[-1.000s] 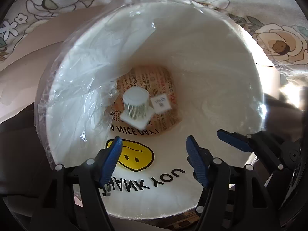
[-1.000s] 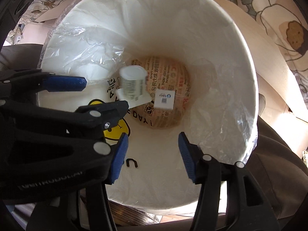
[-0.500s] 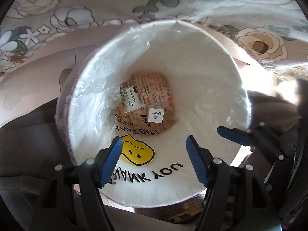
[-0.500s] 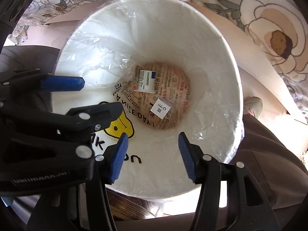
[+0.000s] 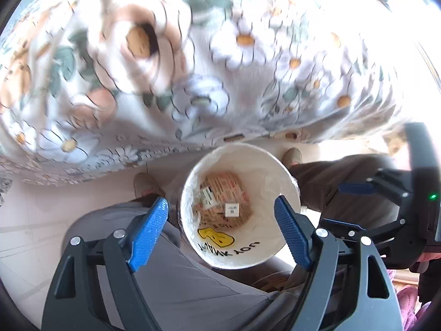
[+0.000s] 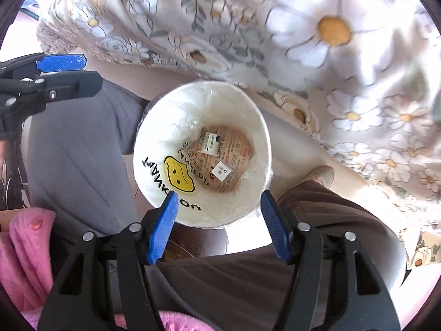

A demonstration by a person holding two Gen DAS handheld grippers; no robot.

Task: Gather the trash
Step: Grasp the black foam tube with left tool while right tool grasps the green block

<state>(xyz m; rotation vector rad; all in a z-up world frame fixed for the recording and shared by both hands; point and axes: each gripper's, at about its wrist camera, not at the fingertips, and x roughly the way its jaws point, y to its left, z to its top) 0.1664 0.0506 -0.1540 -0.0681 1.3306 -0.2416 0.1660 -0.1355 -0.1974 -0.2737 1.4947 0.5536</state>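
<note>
A white bin lined with a clear plastic bag stands on the floor far below both grippers. A white bag with a yellow smiley lines one side. At the bottom lie a small white labelled container and a small white square with a code on brown printed paper. My left gripper is open and empty. My right gripper is open and empty. The left gripper also shows at the left edge of the right wrist view.
A floral cloth hangs close beside the bin. A person's legs in grey and brown trousers flank the bin, with shoes on the pale floor. A pink fabric lies at lower left.
Both grippers have risen well above the bin, which now looks much smaller. The white container, falling a second ago, now lies at the bottom.
</note>
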